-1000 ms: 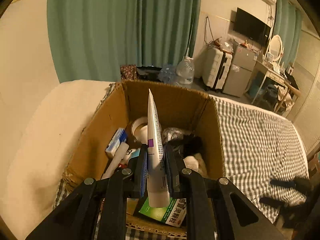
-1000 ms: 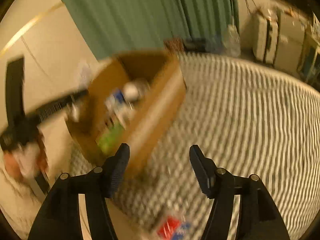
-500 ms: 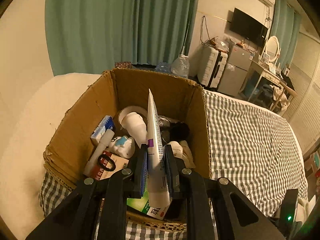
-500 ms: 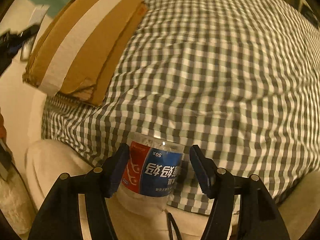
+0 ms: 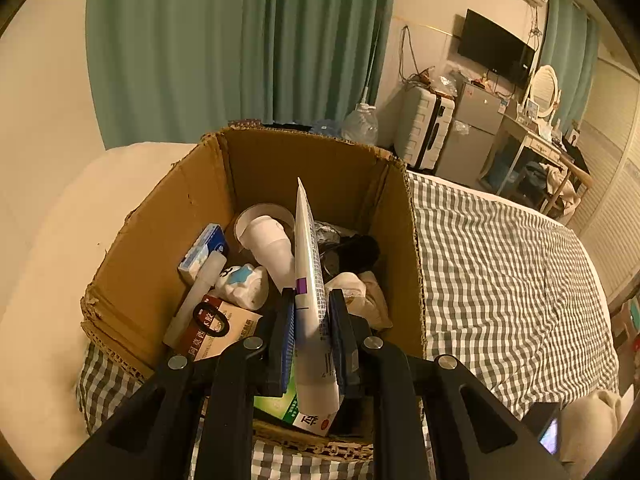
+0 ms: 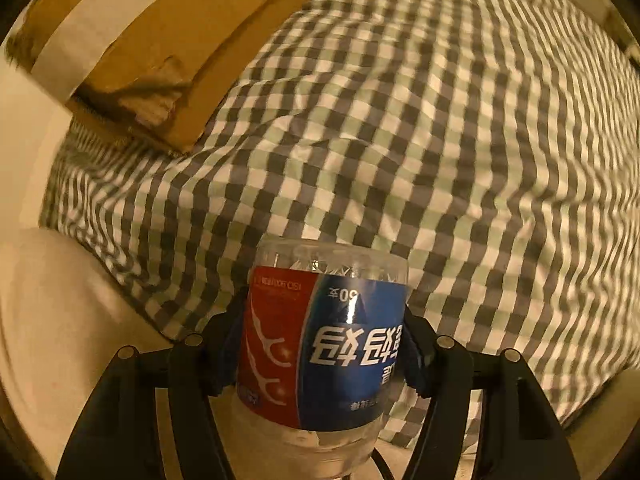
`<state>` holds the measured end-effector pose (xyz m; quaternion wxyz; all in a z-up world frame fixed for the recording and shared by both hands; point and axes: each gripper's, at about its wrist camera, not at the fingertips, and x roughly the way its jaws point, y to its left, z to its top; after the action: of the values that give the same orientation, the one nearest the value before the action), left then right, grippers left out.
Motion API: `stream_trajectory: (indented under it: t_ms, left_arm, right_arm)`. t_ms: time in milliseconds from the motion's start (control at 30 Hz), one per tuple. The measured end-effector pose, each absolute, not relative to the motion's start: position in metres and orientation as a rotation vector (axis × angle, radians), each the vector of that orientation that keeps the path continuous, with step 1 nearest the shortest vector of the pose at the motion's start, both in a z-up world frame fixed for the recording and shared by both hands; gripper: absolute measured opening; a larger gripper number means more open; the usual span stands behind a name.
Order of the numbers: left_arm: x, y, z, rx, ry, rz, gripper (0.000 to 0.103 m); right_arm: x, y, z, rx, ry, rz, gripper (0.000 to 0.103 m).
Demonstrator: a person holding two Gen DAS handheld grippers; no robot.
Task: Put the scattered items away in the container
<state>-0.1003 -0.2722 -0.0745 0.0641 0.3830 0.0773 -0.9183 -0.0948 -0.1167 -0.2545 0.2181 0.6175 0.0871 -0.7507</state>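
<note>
My left gripper (image 5: 311, 312) is shut on a white tube (image 5: 308, 264) and holds it upright over the near edge of the open cardboard box (image 5: 160, 236). The box holds a white cup (image 5: 268, 240), a tissue pack (image 5: 202, 250), a red medicine box (image 5: 216, 330), a green box (image 5: 280, 404) and dark items. My right gripper (image 6: 320, 356) is shut on a clear plastic jar (image 6: 324, 344) with a red and blue label, at the near edge of the checked bed. The box's outer flap (image 6: 132, 32) shows at the upper left of the right wrist view.
The box stands on a grey checked bedcover (image 5: 500, 272) that spreads to the right. A cream pillow or headboard (image 5: 48, 240) lies left of the box. Green curtains (image 5: 224, 48), a suitcase (image 5: 424, 128) and a desk (image 5: 532, 148) stand beyond the bed.
My left gripper has moved the tube closer over the box. My right gripper swung down from the box to the bed edge and closed around the jar.
</note>
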Motion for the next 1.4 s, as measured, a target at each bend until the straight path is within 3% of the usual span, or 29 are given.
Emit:
stream_trajectory:
  t_ms: [100, 267, 467, 500, 567, 600, 633, 667, 800, 967, 1100, 1200, 1400]
  left_arm:
    - [-0.099, -0.28, -0.074, 1.154, 0.234, -2.773, 0.016]
    - [-0.105, -0.304, -0.067, 1.176, 0.262, -2.799, 0.016]
    - [-0.122, -0.321, -0.06, 1.199, 0.218, -2.823, 0.016]
    - [-0.125, -0.322, -0.06, 1.202, 0.186, -2.807, 0.02]
    - [-0.128, -0.326, -0.063, 1.203, 0.152, -2.768, 0.044]
    - [-0.129, -0.329, -0.064, 1.206, 0.147, -2.745, 0.08]
    - [-0.127, -0.332, -0.066, 1.194, 0.147, -2.71, 0.092]
    - [-0.124, -0.334, -0.066, 1.178, 0.156, -2.703, 0.092]
    - [-0.112, -0.338, -0.065, 1.197, 0.165, -2.694, 0.092]
    - [-0.09, -0.32, -0.037, 1.047, 0.126, -2.75, 0.093]
    - [-0.07, -0.291, 0.009, 0.851, 0.026, -2.805, 0.103]
    - [-0.047, -0.268, 0.039, 0.705, -0.016, -2.887, 0.103]
    - [-0.019, -0.231, 0.031, 0.734, 0.013, -2.941, 0.103]
  right_arm:
    - [-0.098, -0.109, -0.232, 1.653, 0.134, -2.101, 0.063]
    - [-0.125, -0.105, -0.145, 1.437, -0.062, -2.146, 0.062]
    - [-0.178, -0.14, -0.056, 1.169, -0.148, -2.2, 0.062]
    - [-0.188, -0.148, -0.047, 1.144, -0.158, -2.203, 0.062]
    - [-0.208, -0.157, -0.033, 1.097, -0.209, -2.207, 0.065]
    - [-0.217, -0.165, -0.029, 1.074, -0.262, -2.214, 0.083]
    - [-0.226, -0.169, -0.025, 1.05, -0.315, -2.225, 0.092]
    - [-0.232, -0.174, -0.023, 1.045, -0.345, -2.242, 0.099]
    - [-0.235, -0.173, -0.015, 0.997, -0.358, -2.307, 0.099]
    - [-0.18, -0.14, -0.006, 0.898, -0.14, -2.554, 0.103]
    - [-0.137, -0.103, 0.005, 0.852, 0.036, -2.721, 0.103]
    - [-0.113, -0.084, 0.021, 0.801, 0.1, -2.806, 0.103]
    - [-0.071, -0.052, 0.006, 0.833, -0.148, -2.872, 0.103]
